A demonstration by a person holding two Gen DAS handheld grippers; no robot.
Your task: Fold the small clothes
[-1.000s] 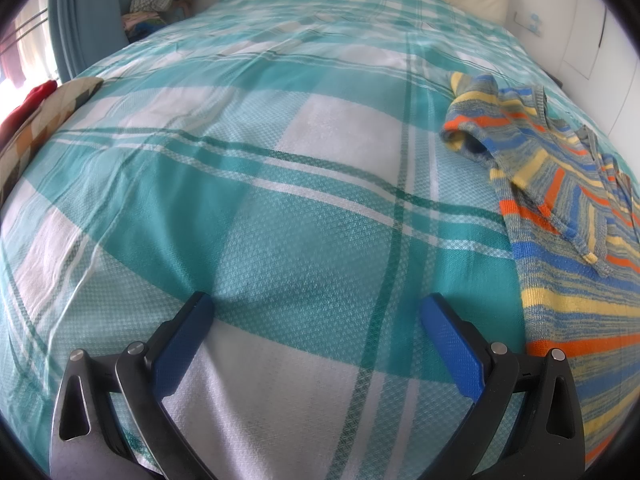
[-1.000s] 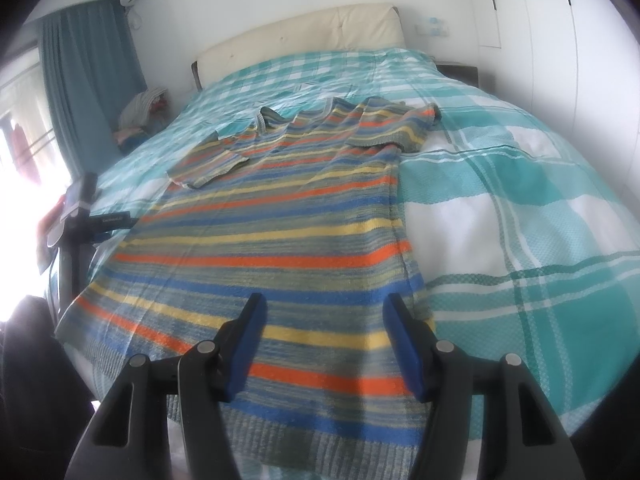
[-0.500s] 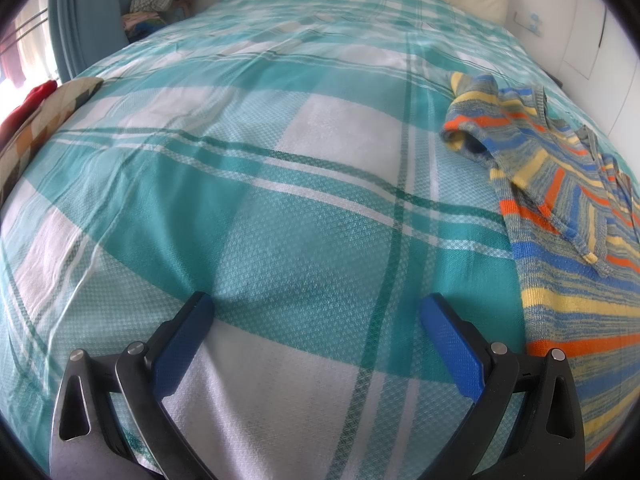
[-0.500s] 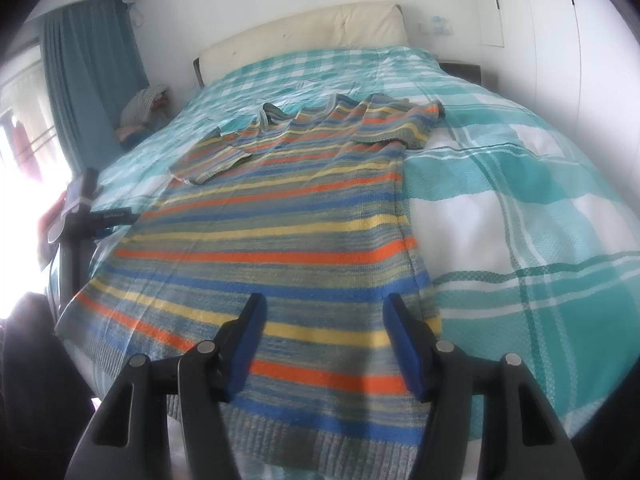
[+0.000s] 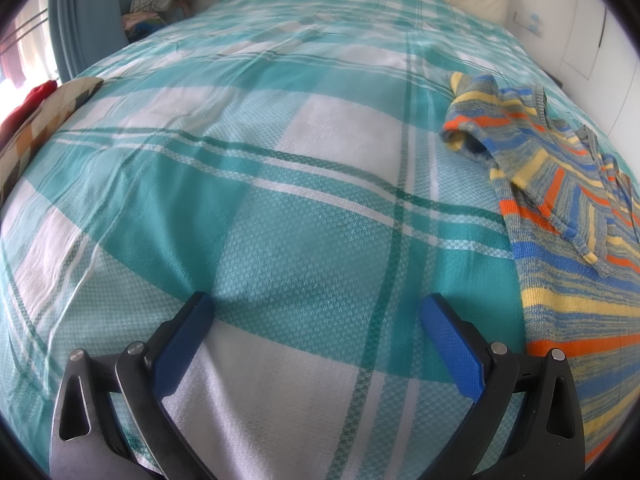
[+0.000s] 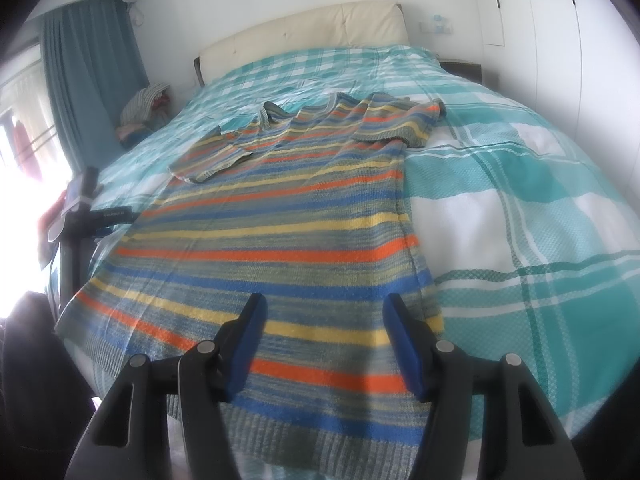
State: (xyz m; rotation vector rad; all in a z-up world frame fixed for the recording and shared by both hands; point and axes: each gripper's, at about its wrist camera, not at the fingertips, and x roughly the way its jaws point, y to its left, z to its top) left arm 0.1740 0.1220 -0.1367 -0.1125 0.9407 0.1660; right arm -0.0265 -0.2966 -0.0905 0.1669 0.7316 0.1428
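A striped knit top (image 6: pixel 288 216) in blue, orange, yellow and grey lies flat on the bed, hem toward me, collar and both short sleeves at the far end. My right gripper (image 6: pixel 322 312) is open and empty, hovering just above the hem end. In the left wrist view the top (image 5: pixel 560 216) lies at the right edge, one sleeve (image 5: pixel 472 120) sticking out. My left gripper (image 5: pixel 314 312) is open and empty over bare bedspread, left of the top.
The bed has a teal and white plaid cover (image 5: pixel 280 160) and a cream headboard (image 6: pixel 304 28). A pile of clothes (image 6: pixel 144 108) sits by the blue curtain (image 6: pixel 88 72). A patterned cushion (image 5: pixel 44 120) lies at the left. A dark stand with a device (image 6: pixel 80 208) is by the bed.
The right gripper has shifted slightly over the hem, so the top sits a little further right in its view. The left gripper has not moved.
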